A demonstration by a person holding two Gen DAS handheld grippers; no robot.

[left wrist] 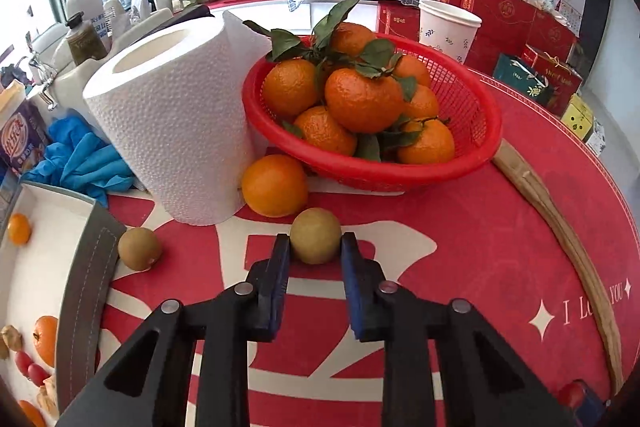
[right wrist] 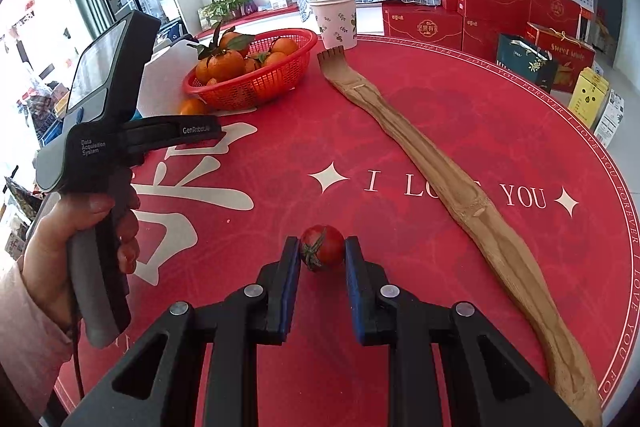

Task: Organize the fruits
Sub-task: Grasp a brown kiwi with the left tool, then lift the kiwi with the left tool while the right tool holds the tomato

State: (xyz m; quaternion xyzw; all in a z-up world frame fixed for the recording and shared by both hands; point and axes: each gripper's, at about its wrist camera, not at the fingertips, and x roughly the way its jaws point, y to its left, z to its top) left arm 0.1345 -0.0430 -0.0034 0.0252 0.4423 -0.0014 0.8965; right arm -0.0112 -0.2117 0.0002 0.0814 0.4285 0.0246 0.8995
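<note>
Two grippers: left gripper [left wrist: 316,245] brackets kiwi [left wrist: 315,241]; right gripper [right wrist: 322,247] brackets cherry tomato [right wrist: 322,247].

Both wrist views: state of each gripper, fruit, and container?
Left gripper: fingers either side of a green fruit, contact unclear.
Right gripper: fingers either side of a tomato, contact unclear.
Second green fruit: loose on the mat.
Orange: loose, beside the basket.
Basket: upright, piled with tangerines.
Paper towel: upright.
Cup: upright.
Tray: holds assorted fruit.
</note>
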